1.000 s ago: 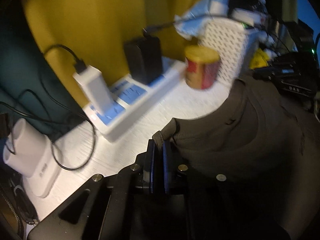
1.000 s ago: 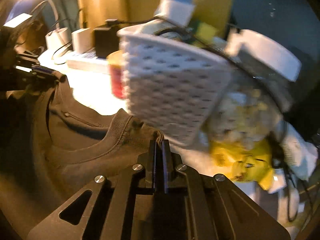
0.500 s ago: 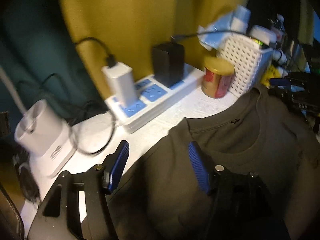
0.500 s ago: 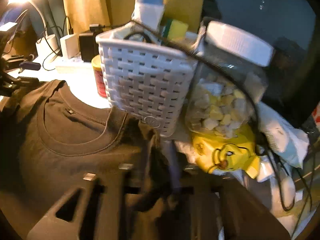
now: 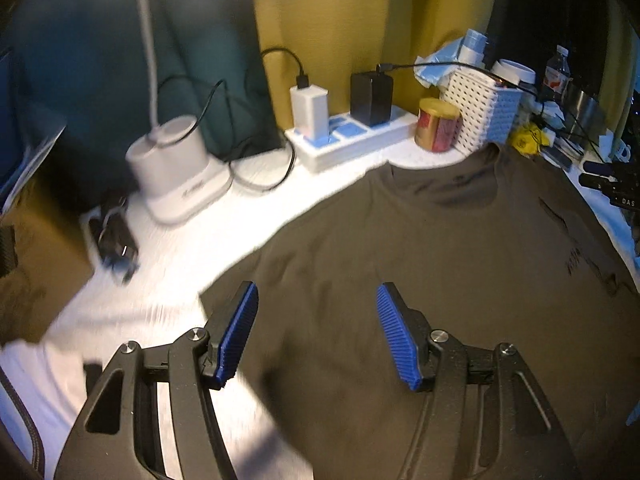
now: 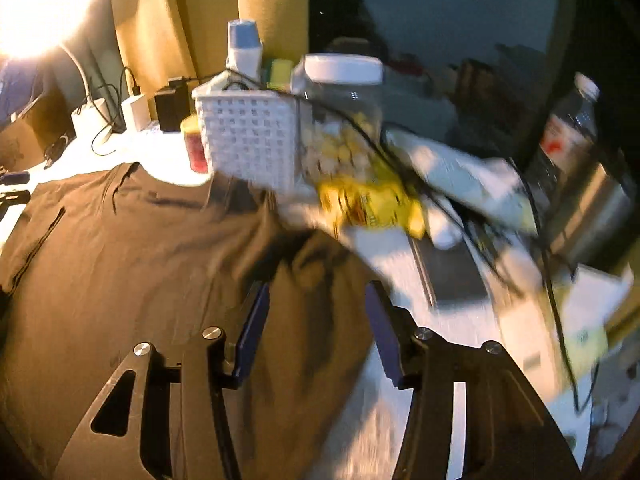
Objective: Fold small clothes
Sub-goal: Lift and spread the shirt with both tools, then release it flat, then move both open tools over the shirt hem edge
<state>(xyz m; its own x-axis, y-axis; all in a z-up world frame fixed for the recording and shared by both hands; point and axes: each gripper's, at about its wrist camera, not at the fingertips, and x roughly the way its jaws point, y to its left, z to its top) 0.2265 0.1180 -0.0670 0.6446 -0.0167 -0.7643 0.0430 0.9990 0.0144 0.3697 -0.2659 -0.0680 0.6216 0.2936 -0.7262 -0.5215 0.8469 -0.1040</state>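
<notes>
Dark olive cotton T-shirt [image 5: 440, 248] lies flat on white table [image 5: 208, 248], under both just-opened grippers, left gripper [image 5: 316, 336] and right gripper [image 6: 316, 332], nothing pinched between their jaws.

The T-shirt [image 5: 440, 264] lies flat on the tabletop [image 5: 192, 248]; the power strip [image 5: 352, 136], can [image 5: 437, 130] and basket [image 5: 482, 112] stand at the far edge, behind its collar.

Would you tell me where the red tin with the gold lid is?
In the left wrist view the red tin stands upper right, between the power strip and white basket.
</notes>
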